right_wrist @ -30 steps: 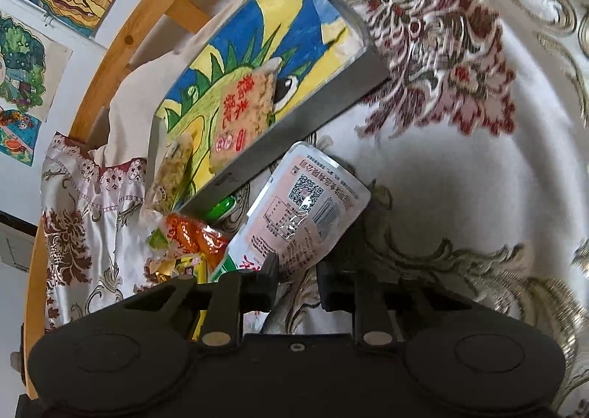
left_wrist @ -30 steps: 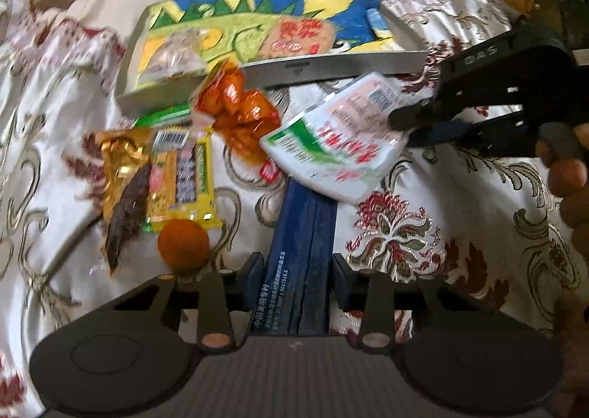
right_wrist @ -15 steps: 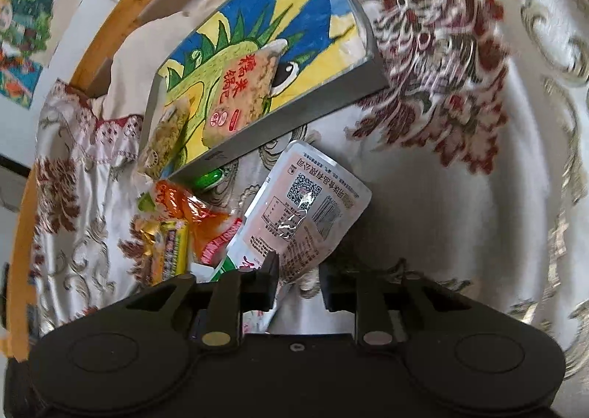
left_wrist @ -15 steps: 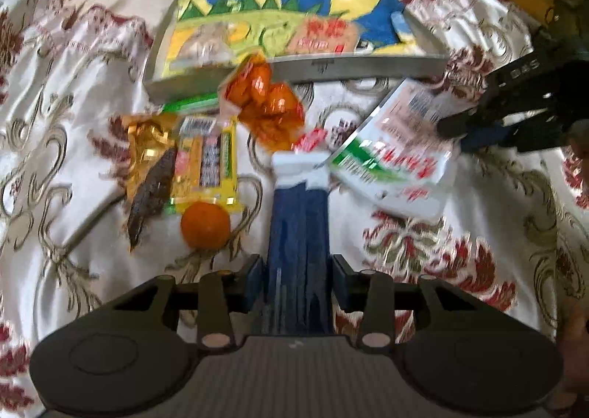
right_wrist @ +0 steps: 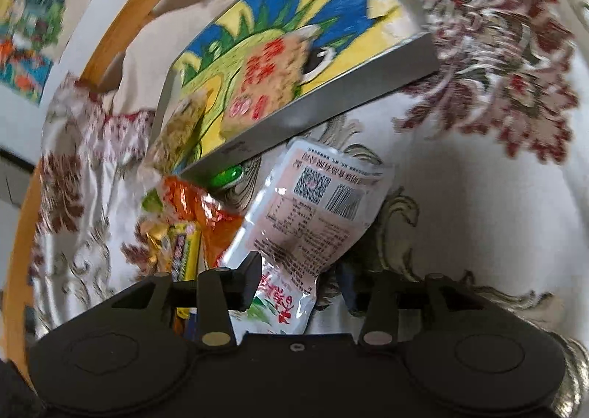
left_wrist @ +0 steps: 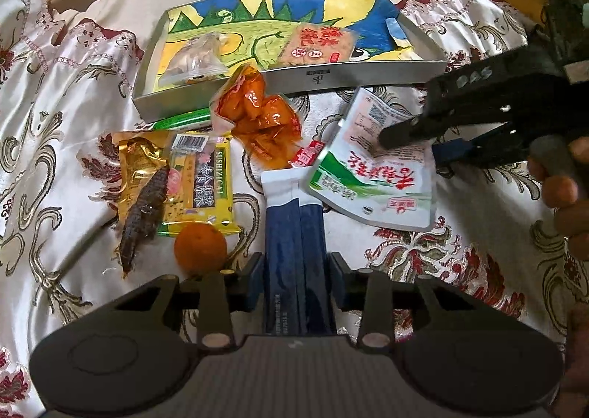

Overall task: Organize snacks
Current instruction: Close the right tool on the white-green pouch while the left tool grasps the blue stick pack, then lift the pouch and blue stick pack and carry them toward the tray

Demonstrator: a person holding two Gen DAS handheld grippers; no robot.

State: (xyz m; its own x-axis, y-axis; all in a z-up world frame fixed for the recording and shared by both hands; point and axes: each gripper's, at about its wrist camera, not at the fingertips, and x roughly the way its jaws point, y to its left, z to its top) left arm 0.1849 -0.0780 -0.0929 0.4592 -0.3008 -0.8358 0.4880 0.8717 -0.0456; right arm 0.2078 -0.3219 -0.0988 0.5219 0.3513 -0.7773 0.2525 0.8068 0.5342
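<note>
Now the right gripper (right_wrist: 300, 280), clamped on the white pouch (left_wrist: 371, 175) a second ago, is opening, and the pouch lies loose between its jaws on the bedspread (left_wrist: 423, 259) just before the tray (left_wrist: 316, 77). Left gripper (left_wrist: 296, 280), jaws closing, still grasps the dark blue packet (left_wrist: 294, 252), unmoved.

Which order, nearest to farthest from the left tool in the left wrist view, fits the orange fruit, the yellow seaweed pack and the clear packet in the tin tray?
From the left tool:
1. Orange fruit, just ahead, to the left.
2. Yellow seaweed pack, behind the fruit, left of centre.
3. Clear packet, far back, inside the tin tray.
</note>
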